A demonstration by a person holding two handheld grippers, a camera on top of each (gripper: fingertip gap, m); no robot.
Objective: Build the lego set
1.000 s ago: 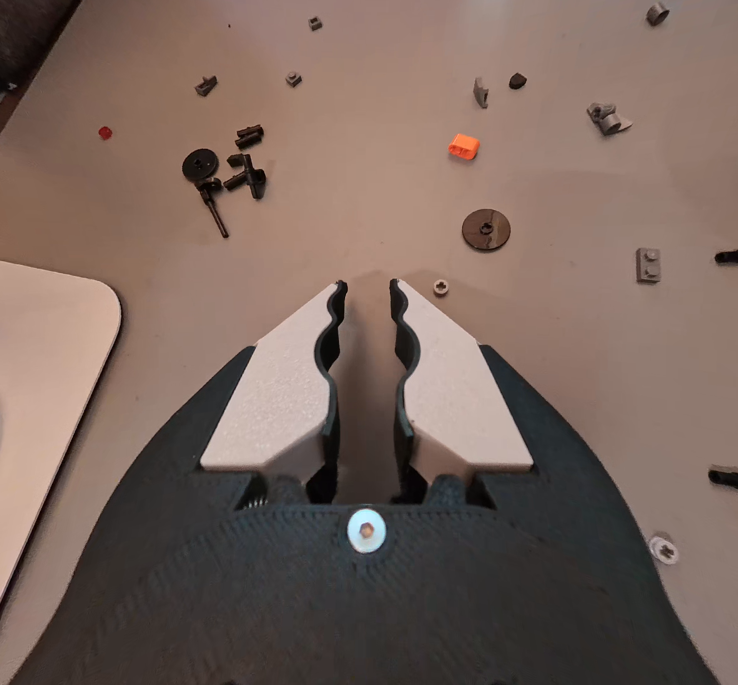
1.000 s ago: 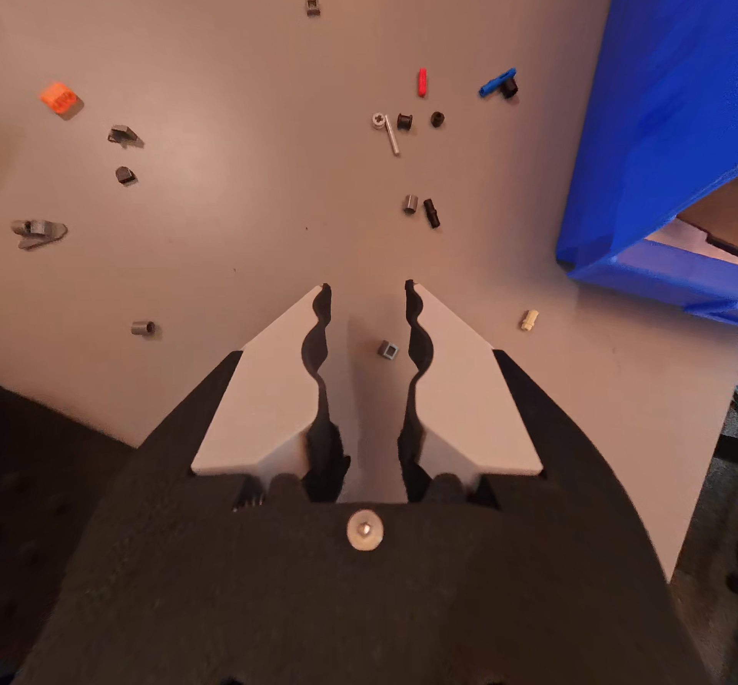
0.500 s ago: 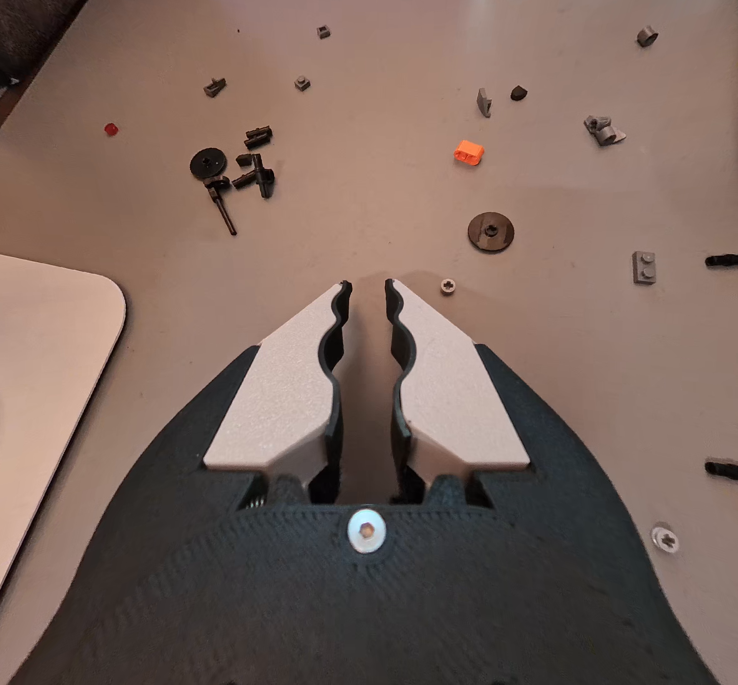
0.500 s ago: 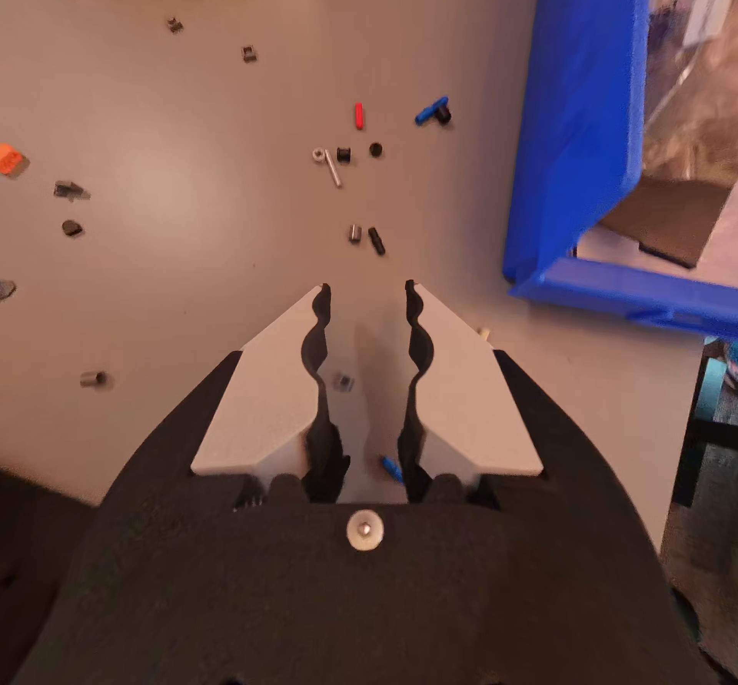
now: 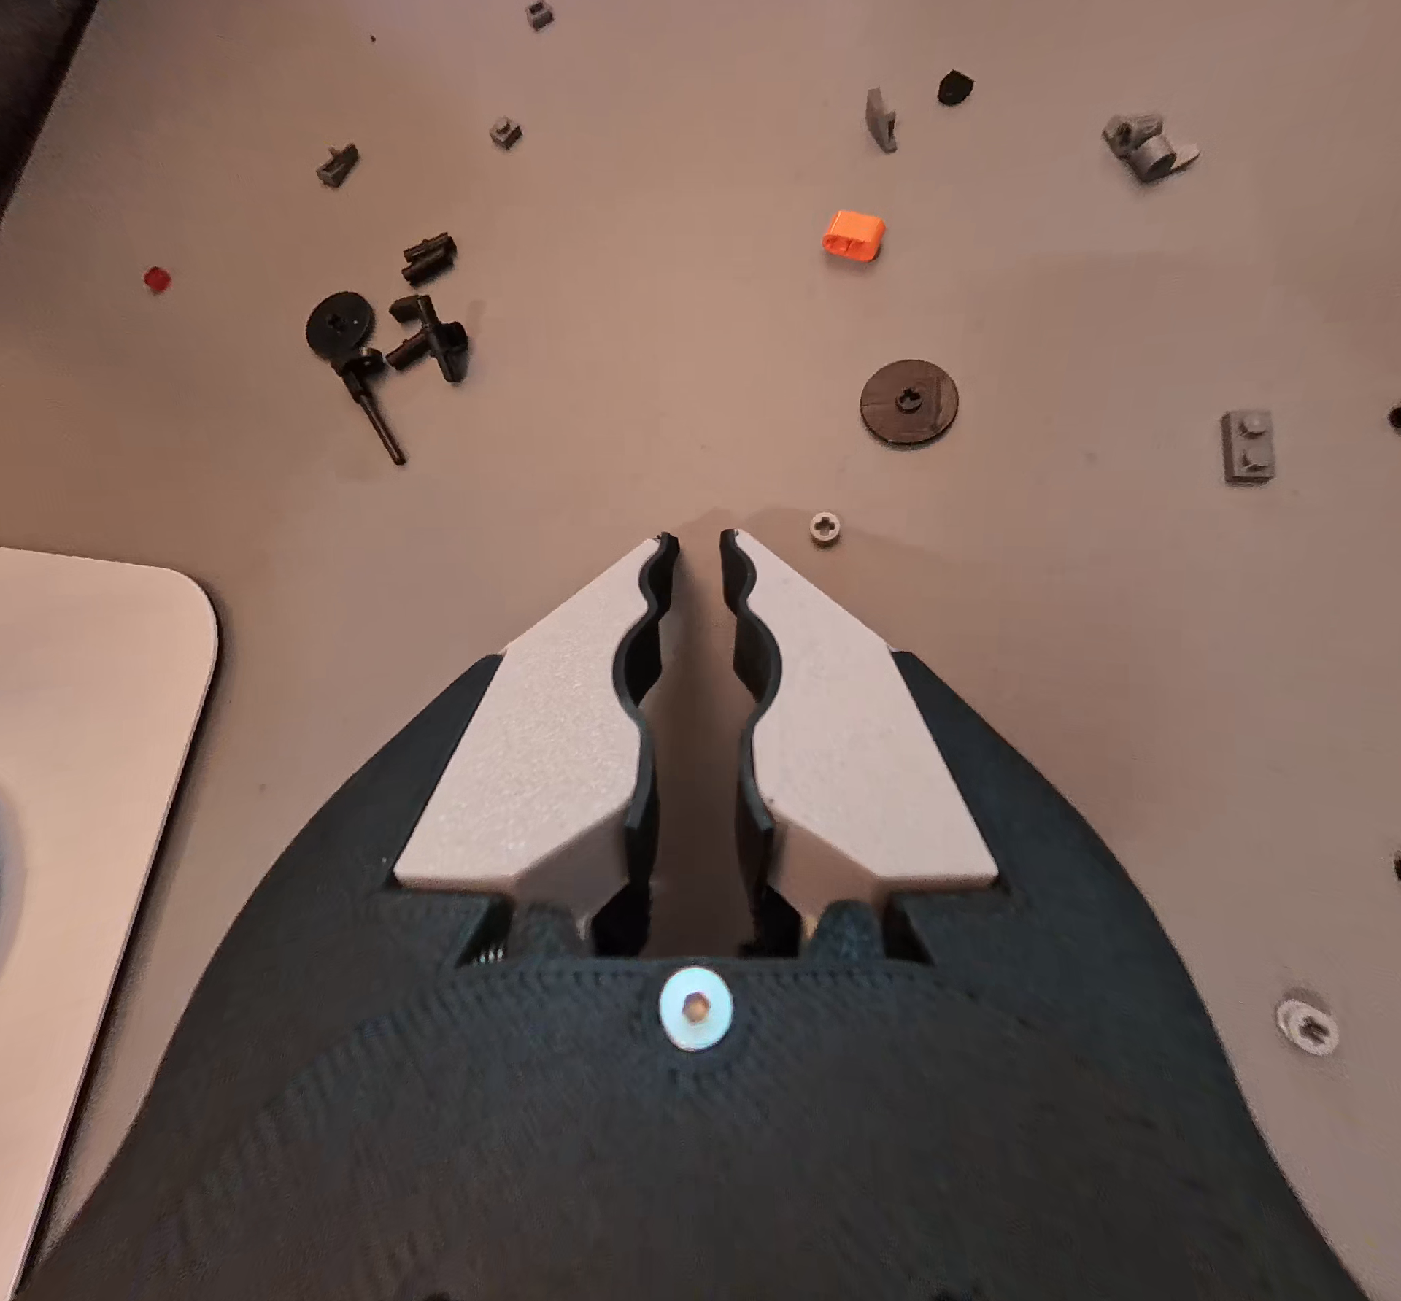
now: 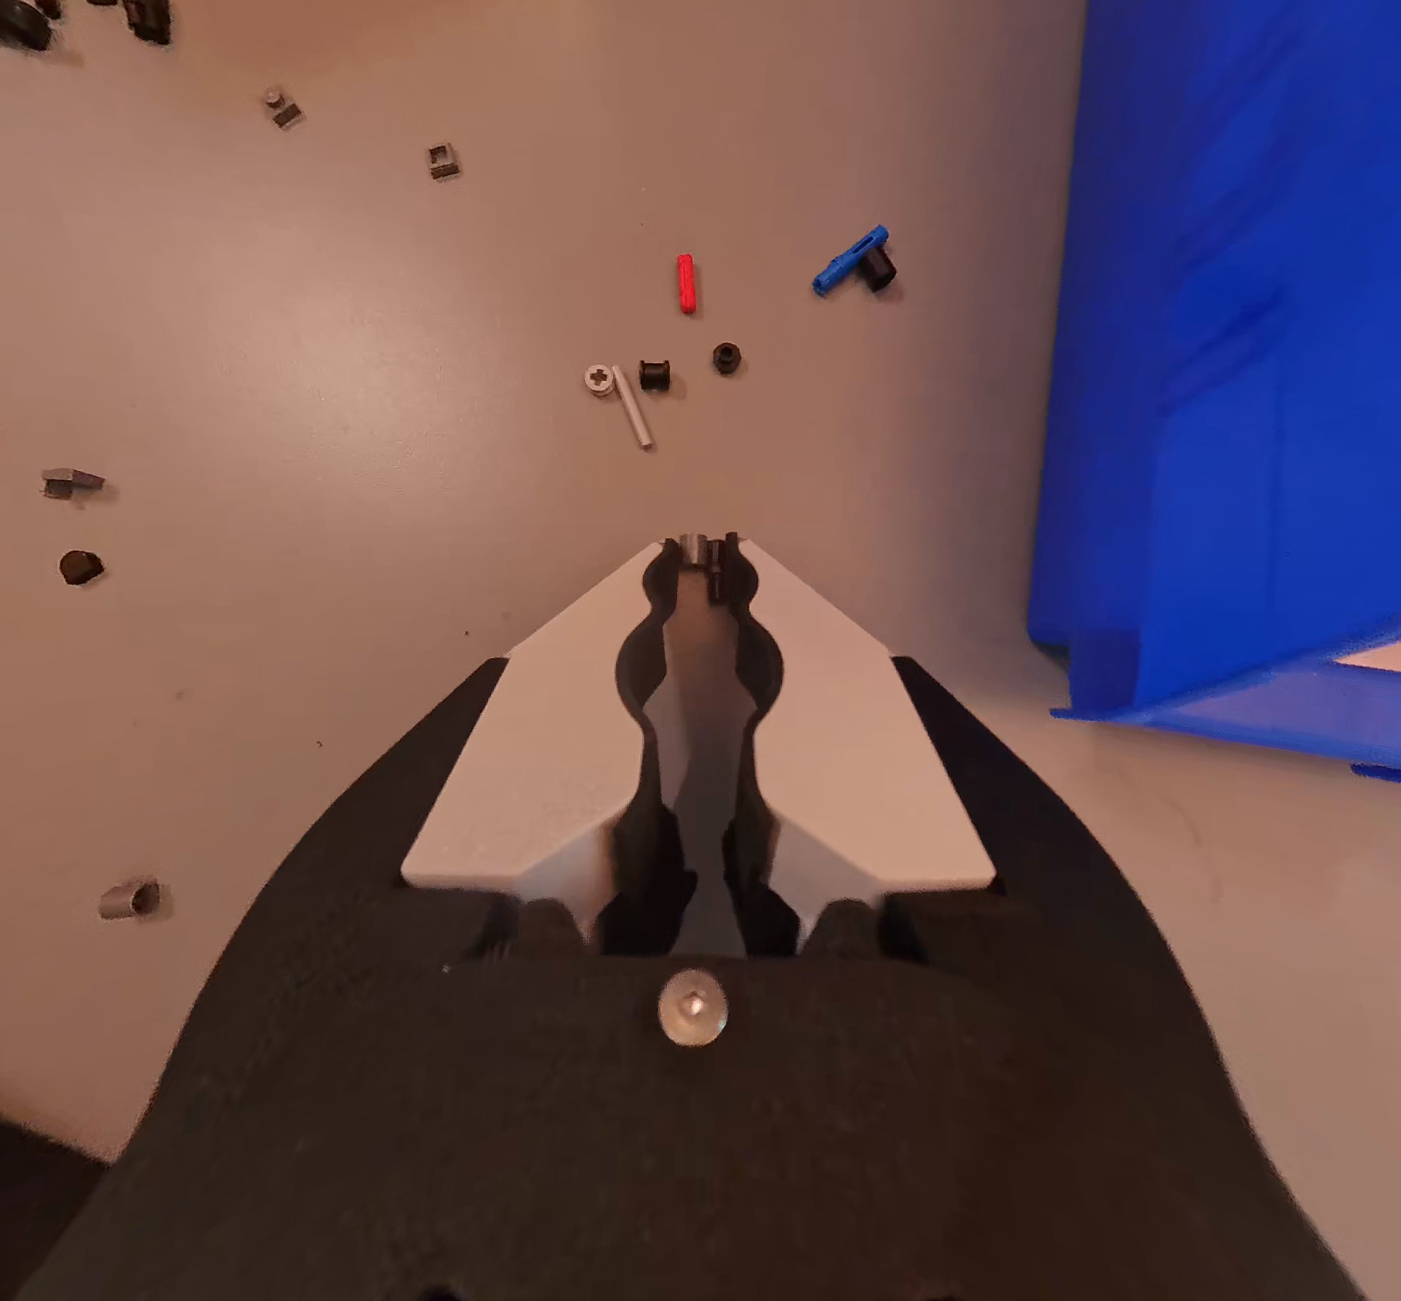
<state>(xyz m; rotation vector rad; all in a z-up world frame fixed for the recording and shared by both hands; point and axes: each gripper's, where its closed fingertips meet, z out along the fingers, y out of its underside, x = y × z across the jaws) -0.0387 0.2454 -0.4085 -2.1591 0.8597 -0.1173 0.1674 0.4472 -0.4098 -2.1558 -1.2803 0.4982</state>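
Observation:
Loose lego pieces lie scattered on the tan table [image 5: 682, 241]. My left gripper [image 5: 699, 543] hovers over bare table with its jaws narrowly apart and nothing between them. A small tan round piece [image 5: 825, 528] lies just right of its tip. An orange piece [image 5: 854, 234] and a black disc [image 5: 909, 402] lie farther ahead. My right gripper [image 6: 701, 548] is shut at its tips on a small grey sleeve [image 6: 691, 550] and a black pin [image 6: 716, 567], pressed side by side between the pads.
A blue bin [image 6: 1228, 279] stands to the right of the right gripper. A pale rounded board [image 5: 83, 734] lies at the left. Black parts [image 5: 394, 336] cluster at the left. A red pin [image 6: 686, 283], a blue pin [image 6: 849, 262] and a grey axle [image 6: 633, 406] lie ahead. About 30 centimeters separates my left fingertips from my right. The black disc [image 5: 909, 402] sits 6 centimeters or so from the ends of my left fingers.
My right gripper moved forward to the grey sleeve and black pin and closed on both. My left gripper's jaws narrowed a little on nothing and barely moved.

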